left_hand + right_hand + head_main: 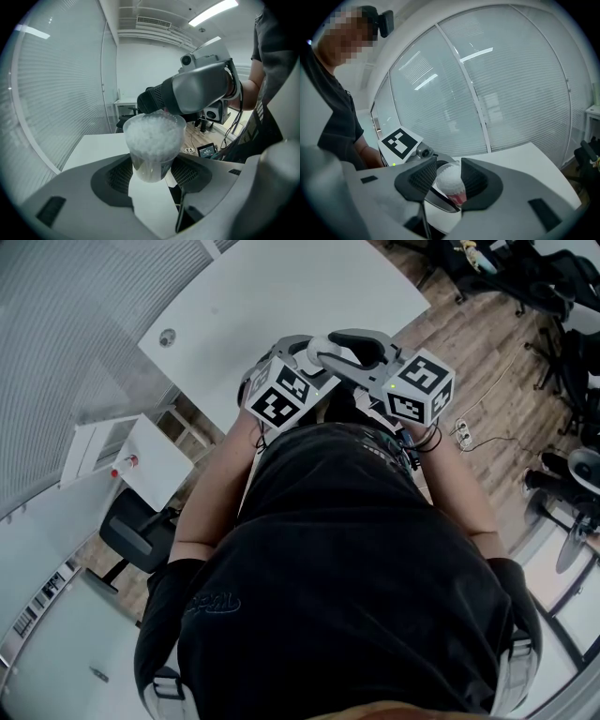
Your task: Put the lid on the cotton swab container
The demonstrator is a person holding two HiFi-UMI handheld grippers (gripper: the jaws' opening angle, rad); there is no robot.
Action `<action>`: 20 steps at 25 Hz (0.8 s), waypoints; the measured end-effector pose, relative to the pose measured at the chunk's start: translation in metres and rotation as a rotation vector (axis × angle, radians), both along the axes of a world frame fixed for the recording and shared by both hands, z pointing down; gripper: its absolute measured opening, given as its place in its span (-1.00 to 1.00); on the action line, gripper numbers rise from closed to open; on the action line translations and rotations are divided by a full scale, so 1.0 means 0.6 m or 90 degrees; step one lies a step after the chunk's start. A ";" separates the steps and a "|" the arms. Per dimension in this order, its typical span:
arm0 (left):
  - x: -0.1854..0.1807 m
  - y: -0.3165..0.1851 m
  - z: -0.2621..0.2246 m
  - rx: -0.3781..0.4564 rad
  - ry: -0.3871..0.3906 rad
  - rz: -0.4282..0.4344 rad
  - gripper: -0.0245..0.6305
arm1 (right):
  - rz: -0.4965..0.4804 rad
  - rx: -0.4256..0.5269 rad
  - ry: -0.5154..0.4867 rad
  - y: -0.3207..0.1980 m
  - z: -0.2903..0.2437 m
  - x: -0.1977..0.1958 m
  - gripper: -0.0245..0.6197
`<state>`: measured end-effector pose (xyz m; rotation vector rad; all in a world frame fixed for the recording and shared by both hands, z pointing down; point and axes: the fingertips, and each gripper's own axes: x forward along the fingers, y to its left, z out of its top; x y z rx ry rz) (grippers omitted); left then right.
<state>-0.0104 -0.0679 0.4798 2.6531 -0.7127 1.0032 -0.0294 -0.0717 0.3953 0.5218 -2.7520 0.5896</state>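
Both gripper views show cotton swab container point(154, 140); head view hides it.

Left forearm point(230, 460) and right forearm point(466, 507) reach forward, elbows bent. The grippers meet, marker cubes side by side.

Left gripper point(152, 168): jaws wide, pads pressed on the lower body of the cotton swab container point(154, 136), which stands upright between them.

Right gripper point(449, 180): comes in over the left gripper, pads against both sides of the container's top.
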 end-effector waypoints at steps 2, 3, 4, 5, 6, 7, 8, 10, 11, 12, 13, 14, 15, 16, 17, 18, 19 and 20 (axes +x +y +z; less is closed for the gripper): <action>0.000 0.000 -0.002 0.000 0.000 0.000 -0.12 | 0.004 0.003 0.002 -0.001 -0.001 0.002 -0.38; -0.001 0.001 -0.002 0.000 -0.001 -0.001 -0.12 | 0.005 0.004 0.004 -0.001 0.000 0.002 -0.38; -0.001 0.001 -0.003 -0.001 -0.001 -0.001 -0.12 | 0.006 0.006 0.005 0.000 0.000 0.001 -0.38; -0.002 0.002 -0.003 -0.001 -0.001 -0.001 -0.12 | 0.006 0.007 0.007 0.000 0.001 0.001 -0.38; -0.002 0.003 -0.003 -0.001 -0.001 -0.001 -0.12 | 0.007 0.009 0.009 0.000 0.001 0.001 -0.38; -0.002 0.004 -0.003 -0.001 -0.001 -0.001 -0.12 | 0.009 0.012 0.011 0.001 0.001 0.001 -0.38; -0.002 0.004 -0.003 0.000 -0.001 -0.001 -0.12 | 0.011 0.014 0.013 0.001 0.001 0.002 -0.39; -0.001 0.004 -0.004 0.000 -0.001 -0.002 -0.12 | 0.014 0.019 0.019 0.000 0.002 0.004 -0.39; 0.000 0.004 -0.004 0.000 -0.001 -0.002 -0.12 | 0.016 0.022 0.022 0.000 0.002 0.005 -0.39; 0.000 0.005 -0.004 -0.001 -0.001 -0.002 -0.12 | 0.017 0.025 0.026 0.001 0.003 0.004 -0.39; -0.001 0.006 -0.004 -0.001 -0.001 -0.003 -0.12 | 0.018 0.030 0.030 0.001 0.003 0.003 -0.39; -0.003 0.006 -0.004 -0.001 0.000 -0.004 -0.12 | 0.020 0.035 0.036 0.002 0.004 0.002 -0.39; -0.004 0.007 -0.005 0.000 0.001 -0.005 -0.12 | 0.021 0.039 0.041 0.003 0.004 0.001 -0.39; -0.004 0.007 -0.005 0.000 0.001 -0.005 -0.12 | 0.021 0.043 0.047 0.003 0.005 0.000 -0.39; -0.005 0.008 -0.005 -0.001 0.001 -0.006 -0.12 | 0.021 0.046 0.051 0.004 0.006 -0.001 -0.39; -0.005 0.008 -0.005 -0.002 0.001 -0.006 -0.12 | 0.021 0.047 0.055 0.005 0.007 -0.002 -0.39; -0.006 0.010 -0.004 -0.003 0.001 -0.005 -0.12 | 0.021 0.048 0.057 0.006 0.008 -0.002 -0.39; -0.006 0.011 -0.004 -0.004 0.001 -0.005 -0.12 | 0.021 0.049 0.059 0.007 0.009 -0.003 -0.39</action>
